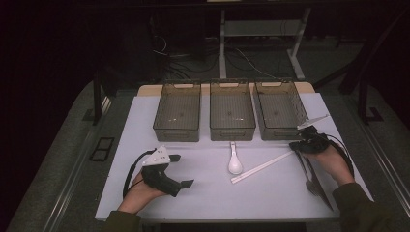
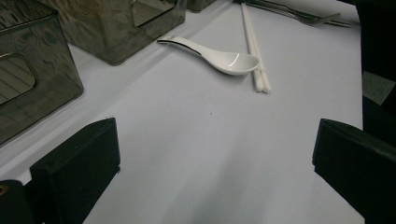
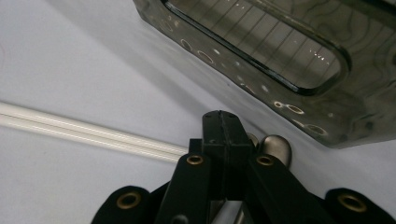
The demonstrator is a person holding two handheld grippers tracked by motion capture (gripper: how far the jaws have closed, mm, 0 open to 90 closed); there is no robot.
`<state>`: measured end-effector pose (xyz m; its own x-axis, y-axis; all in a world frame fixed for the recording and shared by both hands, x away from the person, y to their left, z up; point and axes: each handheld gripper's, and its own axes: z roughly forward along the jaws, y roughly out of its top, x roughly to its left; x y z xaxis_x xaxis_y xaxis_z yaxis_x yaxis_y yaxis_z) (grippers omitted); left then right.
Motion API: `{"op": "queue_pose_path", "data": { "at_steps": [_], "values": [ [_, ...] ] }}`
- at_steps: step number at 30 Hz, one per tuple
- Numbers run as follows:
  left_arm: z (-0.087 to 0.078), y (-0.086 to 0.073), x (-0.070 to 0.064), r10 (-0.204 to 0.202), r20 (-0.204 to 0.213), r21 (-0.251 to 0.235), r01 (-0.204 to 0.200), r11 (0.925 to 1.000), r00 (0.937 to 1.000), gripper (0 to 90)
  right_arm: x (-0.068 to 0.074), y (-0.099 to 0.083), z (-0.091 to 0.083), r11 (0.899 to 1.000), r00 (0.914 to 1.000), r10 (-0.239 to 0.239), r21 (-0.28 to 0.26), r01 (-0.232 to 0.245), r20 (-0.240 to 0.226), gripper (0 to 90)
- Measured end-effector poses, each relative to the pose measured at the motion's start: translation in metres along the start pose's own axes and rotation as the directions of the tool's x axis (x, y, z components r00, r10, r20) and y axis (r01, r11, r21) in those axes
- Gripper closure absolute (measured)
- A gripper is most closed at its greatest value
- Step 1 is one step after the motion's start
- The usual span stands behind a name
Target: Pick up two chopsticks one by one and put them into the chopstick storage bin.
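A white ceramic spoon [image 1: 235,163] [image 2: 229,60] lies mid-table, bowl toward me. Beside it, a pair of white chopsticks [image 1: 261,167] [image 2: 254,51] [image 3: 93,133] runs diagonally to the right. Metal cutlery [image 1: 313,181] [image 2: 308,16] lies at the right edge, and its rounded handle ends [image 3: 275,149] sit just behind my right gripper's tips. That right gripper [image 1: 292,145] [image 3: 223,122] has its jaws pressed together, low over the table by the right bin. At the near left my left gripper [image 1: 181,170] [image 2: 215,177] is open wide, holding nothing, and points toward the spoon.
Three dark translucent bins [image 1: 176,133] [image 1: 232,131] [image 1: 278,131] stand in a row at the back of the white table. The right bin's handle wall [image 3: 327,116] is close to my right gripper. Two bins [image 2: 28,88] [image 2: 121,28] stand to the left of the left gripper.
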<state>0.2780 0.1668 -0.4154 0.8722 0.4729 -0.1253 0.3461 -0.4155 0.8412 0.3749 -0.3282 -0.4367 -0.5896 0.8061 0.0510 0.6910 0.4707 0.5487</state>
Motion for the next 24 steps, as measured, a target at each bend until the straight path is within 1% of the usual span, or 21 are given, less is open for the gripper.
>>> {"op": "queue_pose_path", "data": {
  "at_steps": [3,6,9,11,16,24],
  "values": [
    [0.0001,0.0,0.0002,0.002,0.002,0.003,-0.002,1.0,1.0,0.1,0.0,0.0,0.001,1.0,0.9999,-0.004,0.006,0.004,-0.012,89.7],
    [0.0001,0.0002,-0.0001,0.001,0.004,0.002,-0.001,1.0,1.0,0.1,0.0013,-0.0002,0.0002,1.0,0.9999,-0.01,0.013,0.01,-0.009,89.7],
    [0.0004,0.0,0.0001,0.003,0.007,0.004,-0.003,1.0,1.0,0.1,0.0019,-0.0006,-0.0003,1.0,0.9999,-0.006,0.016,0.006,-0.008,89.7],
    [0.0004,-0.0001,0.0,0.004,0.008,0.006,-0.004,1.0,1.0,0.1,0.0023,-0.0012,-0.0011,1.0,0.9998,-0.01,0.023,0.01,-0.017,89.7],
    [0.0008,-0.0001,-0.0003,0.003,0.011,0.007,-0.003,1.0,0.9999,0.1,0.0034,-0.002,-0.0022,0.999,0.9996,-0.022,0.032,0.023,-0.018,89.7],
    [0.0014,-0.0002,-0.0006,0.005,0.016,0.012,-0.005,0.9999,0.9999,0.1,0.0046,-0.0034,-0.004,0.999,0.9994,-0.022,0.044,0.023,-0.028,89.7]
  ]
}}
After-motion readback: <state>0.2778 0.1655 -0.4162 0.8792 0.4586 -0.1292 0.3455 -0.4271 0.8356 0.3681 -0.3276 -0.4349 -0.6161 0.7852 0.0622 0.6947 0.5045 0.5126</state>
